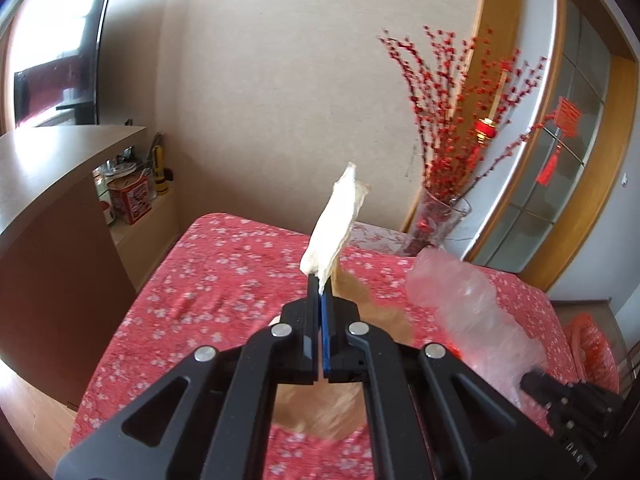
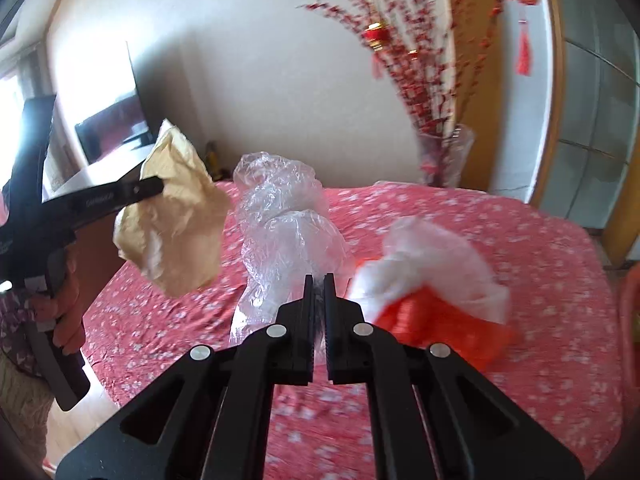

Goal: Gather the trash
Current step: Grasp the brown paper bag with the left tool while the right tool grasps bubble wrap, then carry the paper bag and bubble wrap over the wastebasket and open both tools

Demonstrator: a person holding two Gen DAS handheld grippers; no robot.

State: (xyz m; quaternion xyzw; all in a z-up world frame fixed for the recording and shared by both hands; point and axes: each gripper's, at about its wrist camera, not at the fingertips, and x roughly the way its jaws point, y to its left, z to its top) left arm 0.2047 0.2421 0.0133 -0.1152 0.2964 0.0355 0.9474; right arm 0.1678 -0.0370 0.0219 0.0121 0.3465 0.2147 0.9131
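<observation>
My left gripper [image 1: 320, 285] is shut on a crumpled tan paper [image 1: 334, 228], which stands up above the table; more of it hangs blurred below the fingers. In the right wrist view the same paper [image 2: 176, 216] hangs from the left gripper [image 2: 158, 187] at the left. My right gripper [image 2: 319, 280] is shut on a clear crumpled plastic bag [image 2: 288, 224], lifted over the red cloth. From the left wrist, this plastic bag [image 1: 460, 304] and the right gripper [image 1: 530, 380] show at the right. A white and orange bag [image 2: 432, 296] lies on the table by the right fingers.
The table has a red flowered cloth [image 2: 540, 264]. A glass vase [image 2: 446, 156] with red berry branches stands at its far edge. An orange basket [image 1: 592, 344] sits beside the table on the right. A wooden cabinet [image 1: 60, 216] and a television [image 1: 60, 76] are to the left. A person's hand [image 2: 68, 312] holds the left gripper's handle.
</observation>
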